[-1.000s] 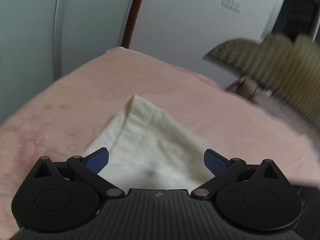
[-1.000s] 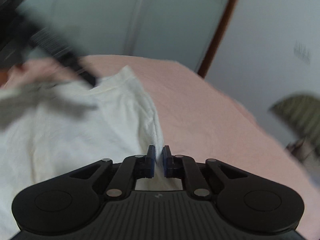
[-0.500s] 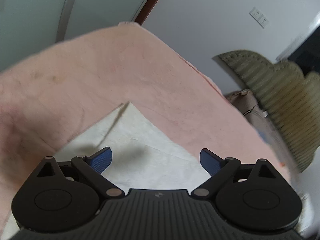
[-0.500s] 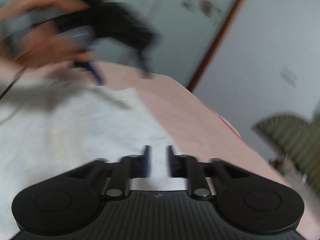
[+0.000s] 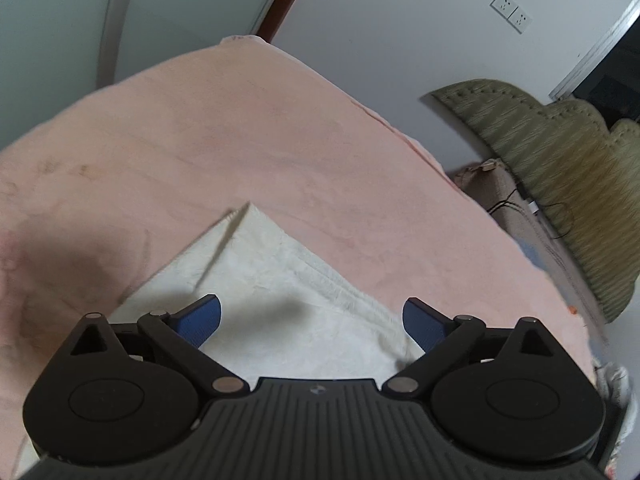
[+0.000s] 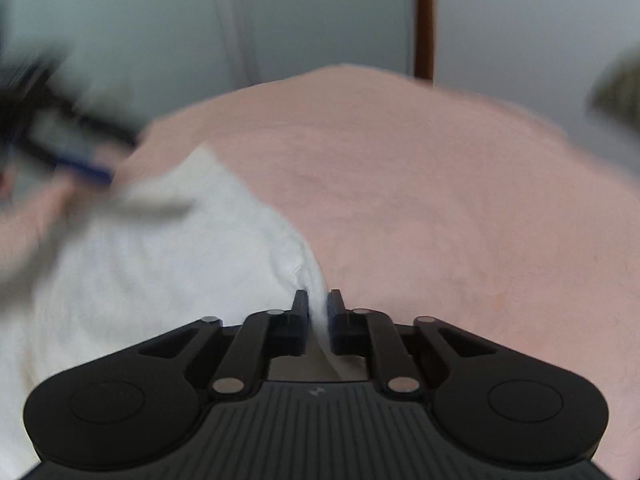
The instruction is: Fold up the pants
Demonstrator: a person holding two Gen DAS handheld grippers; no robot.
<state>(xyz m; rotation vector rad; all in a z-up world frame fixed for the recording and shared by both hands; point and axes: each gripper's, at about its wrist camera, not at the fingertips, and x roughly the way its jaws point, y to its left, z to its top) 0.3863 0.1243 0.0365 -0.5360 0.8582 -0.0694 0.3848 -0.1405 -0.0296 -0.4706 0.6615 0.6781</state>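
While the folded cream-white cotton pants (image 5: 280, 300) lie flat on the pale pink fleece blanket (image 5: 248, 140), one corner of them points away from the left wrist camera, toward the far end of the bed. Their long axis cannot be told, since the near part runs out of view under the tool. A fold line runs back from that corner toward the camera. The left gripper (image 5: 311, 320) hangs over the cloth with its blue-padded fingers (image 5: 202, 318) spread wide, the cloth lying beneath the gap and no pad pressing on it. Off to the right stand a white wall with a double white wall socket (image 5: 511, 13) and an olive-green scalloped upholstered headboard (image 5: 560, 160).

From the right wrist view, which is blurred, the pants (image 6: 160, 264) fill the lower left and their right edge runs toward the camera. The right gripper (image 6: 318, 312) is closed to a narrow slit, with that edge of white cloth pinched between its fingers.
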